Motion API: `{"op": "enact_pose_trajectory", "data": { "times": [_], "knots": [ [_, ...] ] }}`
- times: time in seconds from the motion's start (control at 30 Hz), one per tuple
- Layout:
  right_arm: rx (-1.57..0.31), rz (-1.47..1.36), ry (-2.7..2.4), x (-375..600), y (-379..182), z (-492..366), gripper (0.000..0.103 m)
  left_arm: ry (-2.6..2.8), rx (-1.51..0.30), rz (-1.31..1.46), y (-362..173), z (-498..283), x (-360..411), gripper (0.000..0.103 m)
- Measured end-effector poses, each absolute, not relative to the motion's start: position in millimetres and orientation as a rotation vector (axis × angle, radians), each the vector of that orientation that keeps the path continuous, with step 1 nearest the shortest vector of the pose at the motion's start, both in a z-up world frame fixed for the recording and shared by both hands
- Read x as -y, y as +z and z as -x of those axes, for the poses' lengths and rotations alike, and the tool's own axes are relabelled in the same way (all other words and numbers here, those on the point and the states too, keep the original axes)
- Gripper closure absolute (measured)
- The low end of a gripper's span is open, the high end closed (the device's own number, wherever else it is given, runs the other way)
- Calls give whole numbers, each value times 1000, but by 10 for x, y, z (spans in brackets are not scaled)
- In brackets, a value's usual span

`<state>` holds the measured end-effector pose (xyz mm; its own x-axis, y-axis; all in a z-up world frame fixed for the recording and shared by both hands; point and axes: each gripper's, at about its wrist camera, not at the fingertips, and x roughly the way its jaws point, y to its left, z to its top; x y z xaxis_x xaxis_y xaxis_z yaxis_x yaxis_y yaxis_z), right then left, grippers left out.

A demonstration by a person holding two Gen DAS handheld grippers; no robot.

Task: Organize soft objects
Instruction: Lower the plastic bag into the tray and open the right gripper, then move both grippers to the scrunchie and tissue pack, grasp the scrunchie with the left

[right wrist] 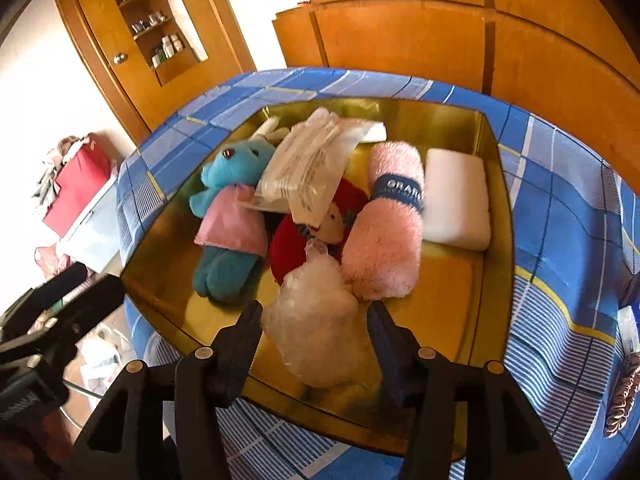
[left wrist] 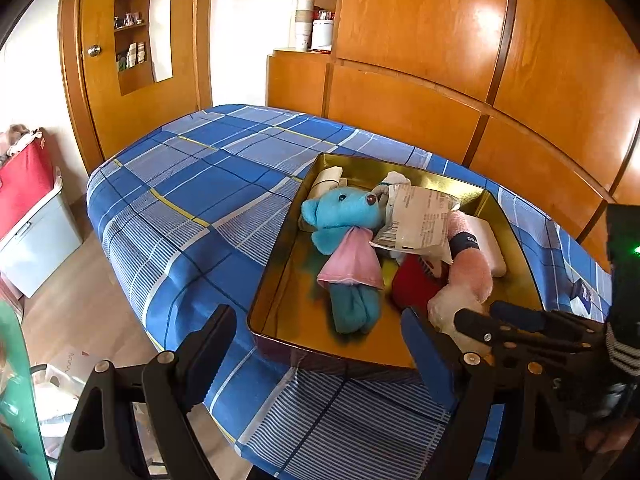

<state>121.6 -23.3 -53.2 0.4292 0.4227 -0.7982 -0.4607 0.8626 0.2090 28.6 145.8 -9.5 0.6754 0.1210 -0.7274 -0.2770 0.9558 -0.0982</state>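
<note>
Holding one blue teddy [right wrist: 232,216], one pink towel roll [right wrist: 386,224], one gold tin [right wrist: 496,208].

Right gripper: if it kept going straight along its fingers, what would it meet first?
Probably the clear plastic bag of white stuffing, which lies between the right gripper's parted fingers in the gold tin; beyond it, the rolled pink towel.

Both views are bright and warmly lit. A hard glare patch sits on the glossy wooden wardrobe [left wrist: 460,32], and the white wall [left wrist: 244,32] left of it is blown out. The gold tin [right wrist: 472,120] mirrors its contents in blurred reflections. Fisheye bending curves the wardrobe panels, and black vignette fills the corners. The clear plastic bag [right wrist: 316,324] nearest the lens looks soft and smeared.
</note>
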Motion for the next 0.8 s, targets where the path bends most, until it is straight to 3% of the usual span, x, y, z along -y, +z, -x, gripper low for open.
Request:
{"op": "enact_pose_trajectory", "data": {
  "times": [0.8],
  "knots": [
    [-831, -81, 352, 1347, -89, -931, 49, 123, -765, 101, 110, -293, -1005, 18]
  ]
}}
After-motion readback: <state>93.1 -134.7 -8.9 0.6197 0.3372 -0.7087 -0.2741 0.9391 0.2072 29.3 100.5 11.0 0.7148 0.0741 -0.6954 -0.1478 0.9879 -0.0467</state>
